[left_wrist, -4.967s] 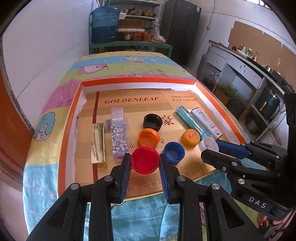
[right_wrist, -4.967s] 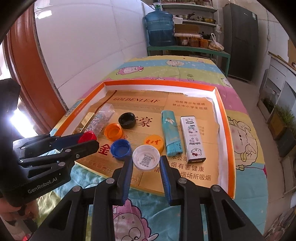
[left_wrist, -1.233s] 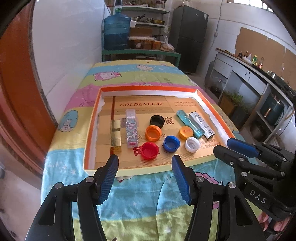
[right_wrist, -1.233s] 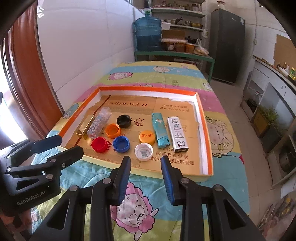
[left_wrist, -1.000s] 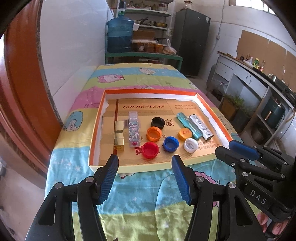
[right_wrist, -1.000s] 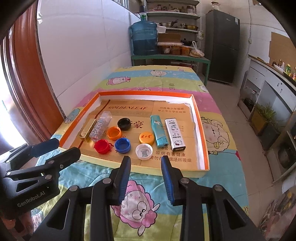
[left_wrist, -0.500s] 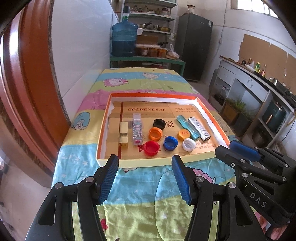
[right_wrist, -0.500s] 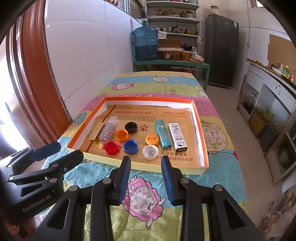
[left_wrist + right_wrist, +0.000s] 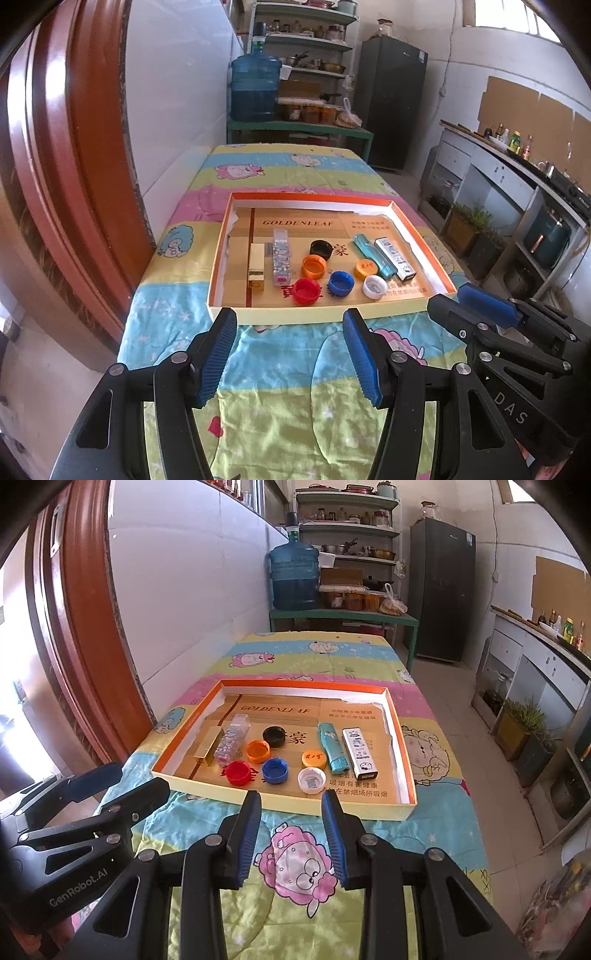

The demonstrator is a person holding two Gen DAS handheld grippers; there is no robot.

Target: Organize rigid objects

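Observation:
An orange-rimmed shallow box (image 9: 218, 258) (image 9: 402, 760) lies on the table. In it are a gold box (image 9: 256, 267), a clear patterned box (image 9: 280, 256), a teal lighter (image 9: 369, 251) and a white case (image 9: 395, 258). Between them lie several bottle caps: red (image 9: 306, 291) (image 9: 238, 771), blue (image 9: 341, 283), white (image 9: 374, 286) (image 9: 312, 780), two orange and a black (image 9: 320, 248). My left gripper (image 9: 290, 349) is open and empty, well short of the box. My right gripper (image 9: 291, 823) is open and empty, also short of the box.
A cartoon-print cloth (image 9: 280, 387) covers the table. A red-brown door frame (image 9: 74, 166) stands at the left. A water jug (image 9: 294, 578) and shelves are behind the table, a dark fridge (image 9: 441, 590) and counter at the right.
Both grippers have let go of the red and white caps and pulled back and up from the box. The objects in the box have stayed in place over the last second.

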